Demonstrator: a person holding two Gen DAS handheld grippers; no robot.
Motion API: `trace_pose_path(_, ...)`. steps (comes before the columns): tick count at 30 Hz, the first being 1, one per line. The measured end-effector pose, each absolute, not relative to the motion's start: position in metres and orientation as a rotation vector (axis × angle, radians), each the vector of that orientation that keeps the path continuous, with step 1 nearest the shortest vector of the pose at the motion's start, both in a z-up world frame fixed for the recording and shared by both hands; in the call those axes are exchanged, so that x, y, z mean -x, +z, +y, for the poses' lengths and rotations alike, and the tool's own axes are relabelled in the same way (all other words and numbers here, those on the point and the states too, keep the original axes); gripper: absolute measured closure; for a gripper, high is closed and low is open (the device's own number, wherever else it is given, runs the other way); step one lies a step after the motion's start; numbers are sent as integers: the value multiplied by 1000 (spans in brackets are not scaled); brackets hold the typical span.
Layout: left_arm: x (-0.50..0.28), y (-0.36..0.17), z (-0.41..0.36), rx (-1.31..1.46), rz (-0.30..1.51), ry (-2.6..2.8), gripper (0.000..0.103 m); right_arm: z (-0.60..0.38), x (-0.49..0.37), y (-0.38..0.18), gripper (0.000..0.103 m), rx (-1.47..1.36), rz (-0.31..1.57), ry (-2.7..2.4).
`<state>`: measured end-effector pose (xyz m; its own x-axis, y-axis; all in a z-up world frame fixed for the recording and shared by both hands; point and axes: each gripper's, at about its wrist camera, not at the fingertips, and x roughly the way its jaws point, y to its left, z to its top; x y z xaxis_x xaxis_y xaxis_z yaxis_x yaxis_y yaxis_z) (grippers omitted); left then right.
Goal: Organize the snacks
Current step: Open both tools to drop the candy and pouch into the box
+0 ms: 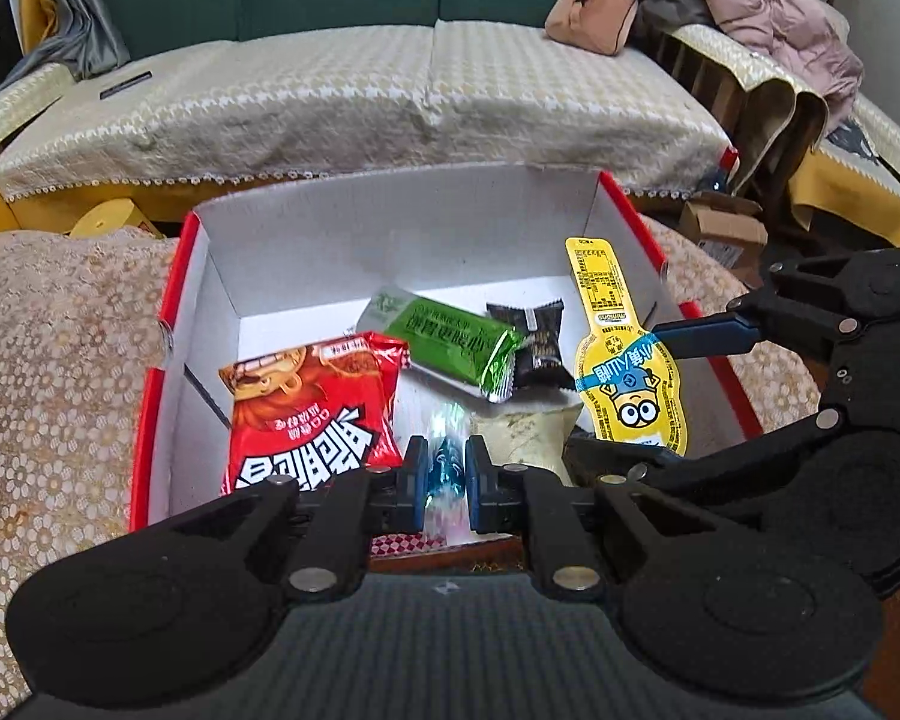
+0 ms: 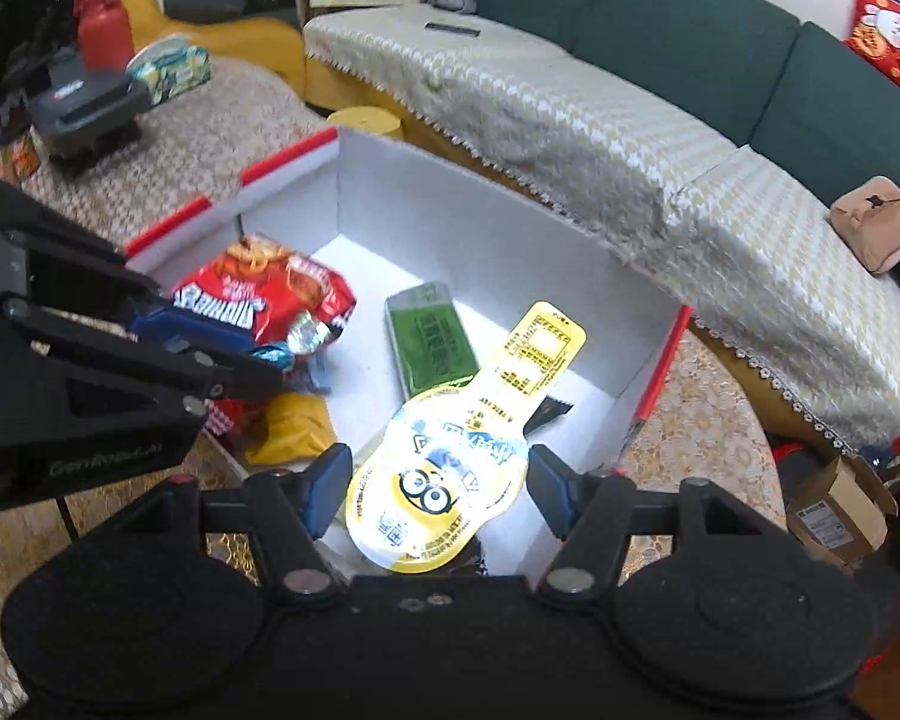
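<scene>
Presently we are holding both grippers over the red-edged box (image 1: 177, 276). Left gripper (image 1: 445, 468) is pinching a blue-wrapped candy (image 1: 447, 456); right gripper (image 2: 438, 489) is clamping the yellow pouch (image 2: 444, 480). We are advising lowering each near the box's front edge, clear of the red packet (image 1: 312, 408), before releasing.

One box (image 1: 210, 276), roughly six snacks (image 1: 312, 408)
</scene>
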<state>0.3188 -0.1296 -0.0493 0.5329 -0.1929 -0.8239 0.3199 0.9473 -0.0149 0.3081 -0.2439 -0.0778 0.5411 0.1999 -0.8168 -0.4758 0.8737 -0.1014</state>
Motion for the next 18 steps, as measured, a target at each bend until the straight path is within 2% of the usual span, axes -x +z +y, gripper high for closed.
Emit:
trace_pose_path(10, -320, -56, -130, -126, 988, -310, 90, -246, -309, -85, 40, 343, 940, 402)
trace_pose_path(12, -318, -55, -129, -118, 988, -311, 84, -247, -308, -84, 39, 336, 940, 398)
trace_pose_path(14, -315, -52, -127, -107, 981, -310, 70, -248, -306, -82, 38, 329, 936, 392)
trace_pose_path(18, -307, -41, -123, -94, 952, -303, 53, -249, -301, -77, 24, 333, 916, 375)
